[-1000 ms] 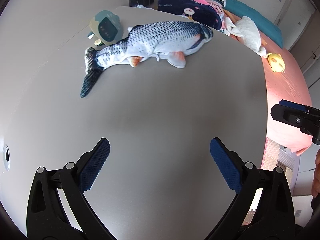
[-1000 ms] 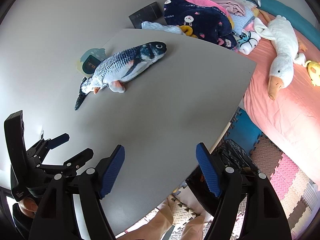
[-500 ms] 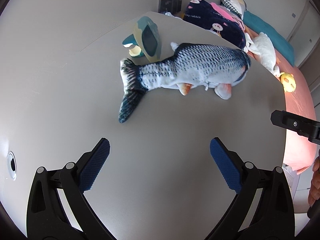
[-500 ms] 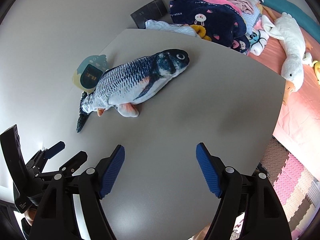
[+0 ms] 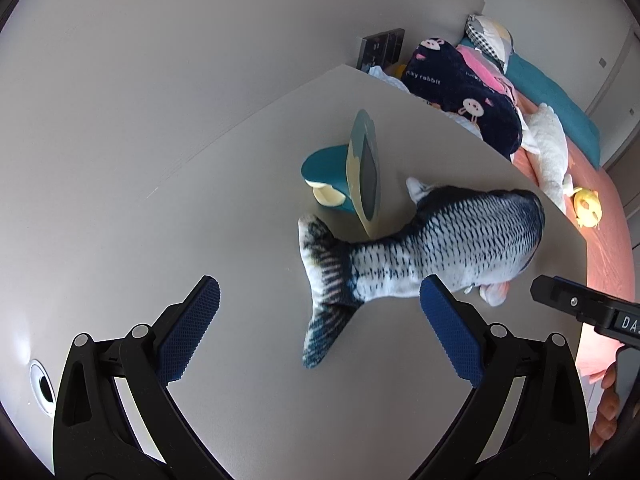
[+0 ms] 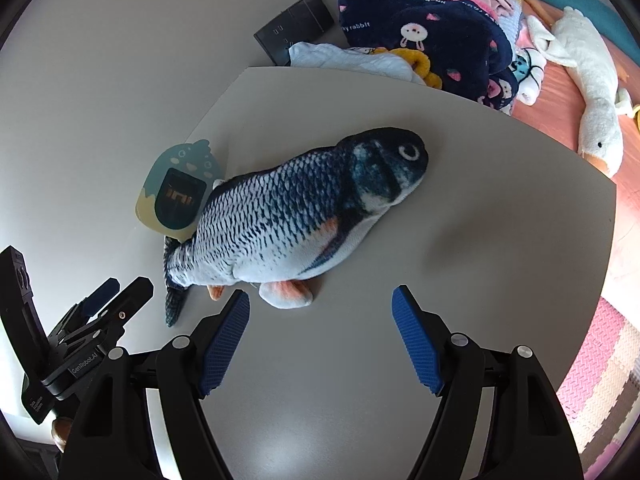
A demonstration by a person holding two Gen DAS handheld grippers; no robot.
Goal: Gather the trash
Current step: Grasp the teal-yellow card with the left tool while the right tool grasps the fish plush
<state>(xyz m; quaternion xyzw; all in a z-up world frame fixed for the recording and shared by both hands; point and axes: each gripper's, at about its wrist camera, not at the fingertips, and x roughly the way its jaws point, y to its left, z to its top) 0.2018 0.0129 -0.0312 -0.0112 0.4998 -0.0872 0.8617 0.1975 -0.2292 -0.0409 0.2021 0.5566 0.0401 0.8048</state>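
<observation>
Right gripper (image 6: pixel 320 340) angled down, gaping above plush fish (image 6: pixel 296 220), left gripper (image 5: pixel 316 328) alike

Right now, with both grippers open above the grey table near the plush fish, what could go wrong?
1. The small clock stands upright right behind the plush fish; pulling the fish could tip it.
2. The left gripper and right gripper are close together, so they might collide.
3. The fish is soft and long; a tail grip may let it sag.

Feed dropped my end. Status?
Left gripper and right gripper open, empty. Grey-blue plush fish flat on grey table. Teal cartoon stand behind tail.
</observation>
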